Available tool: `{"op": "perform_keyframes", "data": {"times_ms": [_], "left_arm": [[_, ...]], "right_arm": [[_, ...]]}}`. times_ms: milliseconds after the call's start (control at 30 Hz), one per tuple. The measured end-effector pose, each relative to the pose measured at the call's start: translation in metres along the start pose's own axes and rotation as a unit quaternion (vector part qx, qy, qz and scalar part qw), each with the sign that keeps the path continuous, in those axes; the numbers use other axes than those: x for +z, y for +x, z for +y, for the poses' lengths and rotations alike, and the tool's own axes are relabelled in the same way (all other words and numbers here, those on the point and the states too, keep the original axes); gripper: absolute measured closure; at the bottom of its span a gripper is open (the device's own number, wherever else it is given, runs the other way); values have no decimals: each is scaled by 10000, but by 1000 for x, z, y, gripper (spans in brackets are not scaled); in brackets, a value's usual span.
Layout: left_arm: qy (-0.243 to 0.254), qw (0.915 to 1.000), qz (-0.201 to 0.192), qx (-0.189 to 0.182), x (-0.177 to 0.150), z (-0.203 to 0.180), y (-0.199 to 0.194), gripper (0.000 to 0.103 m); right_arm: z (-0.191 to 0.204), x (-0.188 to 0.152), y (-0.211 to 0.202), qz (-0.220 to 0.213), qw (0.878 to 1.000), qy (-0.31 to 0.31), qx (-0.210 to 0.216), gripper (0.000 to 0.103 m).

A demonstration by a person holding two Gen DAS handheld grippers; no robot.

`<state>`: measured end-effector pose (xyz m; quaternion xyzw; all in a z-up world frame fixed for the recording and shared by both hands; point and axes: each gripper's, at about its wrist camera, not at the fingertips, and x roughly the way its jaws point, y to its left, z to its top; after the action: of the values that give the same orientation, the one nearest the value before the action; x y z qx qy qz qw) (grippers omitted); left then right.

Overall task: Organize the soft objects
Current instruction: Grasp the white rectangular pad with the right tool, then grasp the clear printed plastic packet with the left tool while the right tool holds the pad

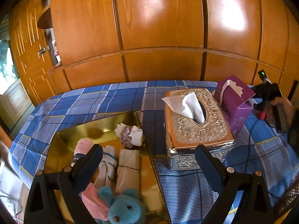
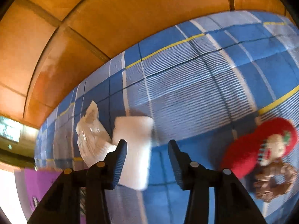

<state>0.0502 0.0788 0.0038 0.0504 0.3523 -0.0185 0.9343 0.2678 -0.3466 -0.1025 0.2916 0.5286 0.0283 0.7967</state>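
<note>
Fingers (image 1: pixel 93 155) of the left gripper (image 1: pixel 147 155) spread wide, empty, above the gold tray (image 1: pixel 89 130) of soft toys; right gripper (image 2: pixel 147 149) gapes over a white roll (image 2: pixel 134 143) on the bed (image 2: pixel 186 85)

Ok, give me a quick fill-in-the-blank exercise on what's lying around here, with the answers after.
1. The teddy in the gold tray is ____ in colour.
2. The silver tissue box stands beside a ____ tissue box.
3. Both grippers, left and right, are ____.
4. The red plush lies on the ____ bedsheet.

Answers: blue; purple; open; checked
</note>
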Motion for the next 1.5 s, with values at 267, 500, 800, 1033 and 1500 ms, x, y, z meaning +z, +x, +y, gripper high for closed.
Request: {"op": "perform_keyframes", "data": {"times_ms": [267,500,800,1033,1500], "left_arm": [[-89,9999,0,87,7,10,3,4],[134,9997,-208,-10,26,3,0,4],[730,9936,-674,-531,88,-39,-13,4],[1152,9805,-470,-1520,166,-117,-3,4],[610,9456,2789,-1562,230,-271,194,4]], "right_arm": [[46,10,33,110,9929,-442,-1100,40],[36,2,19,166,9877,-832,-1309,52],[-27,-34,-30,413,9799,-1172,-1561,52],[-23,-76,-45,361,9670,-1894,-1668,51],[-37,-68,-54,406,9765,-1697,-1263,50]]}}
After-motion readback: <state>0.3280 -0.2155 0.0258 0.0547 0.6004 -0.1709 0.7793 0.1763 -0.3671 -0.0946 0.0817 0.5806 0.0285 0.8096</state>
